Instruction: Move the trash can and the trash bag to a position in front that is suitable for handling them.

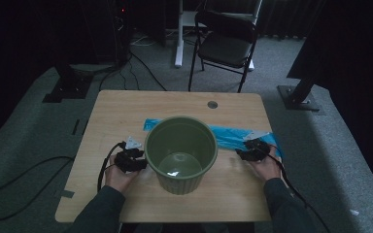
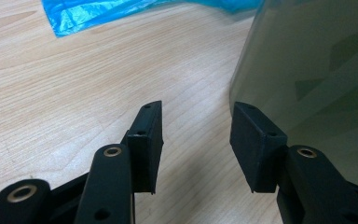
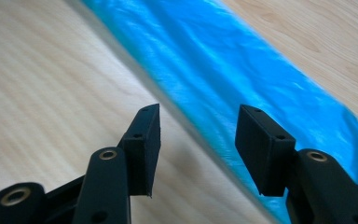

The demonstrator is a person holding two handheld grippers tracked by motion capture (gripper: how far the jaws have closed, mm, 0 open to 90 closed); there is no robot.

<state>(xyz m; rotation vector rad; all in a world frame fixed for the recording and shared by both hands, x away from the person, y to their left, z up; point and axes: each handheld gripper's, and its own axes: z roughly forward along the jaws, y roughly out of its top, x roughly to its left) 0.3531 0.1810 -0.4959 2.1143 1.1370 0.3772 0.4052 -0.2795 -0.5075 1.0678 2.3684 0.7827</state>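
From the high view we see a green bin [image 1: 181,154] standing upright at the middle of the table [image 1: 121,109], its mouth open toward us. A blue bag [image 1: 233,136] lies flat on the wood behind the bin, running out to its right and showing a little to its left. Our left gripper [image 1: 137,160] sits just beside the bin's left wall, and our right gripper [image 1: 250,151] rests well apart from the bin on the right, at the near edge of the bag. A folding chair [image 1: 226,41] stands on the floor beyond the table.

In the left gripper view we look along the left gripper [image 2: 196,140], whose jaws stand apart with bare table between them. The bin's wall [image 2: 312,79] rises right against the right-hand jaw; we cannot tell whether they touch. A corner of the bag [image 2: 98,14] lies farther off at the top.

In the right gripper view the right gripper [image 3: 197,142] is also spread wide, gripping nothing. The bag [image 3: 242,79] crosses the frame as a slanted band, its near edge passing between the jaws, with the right-hand jaw over the plastic and the left-hand one over wood.
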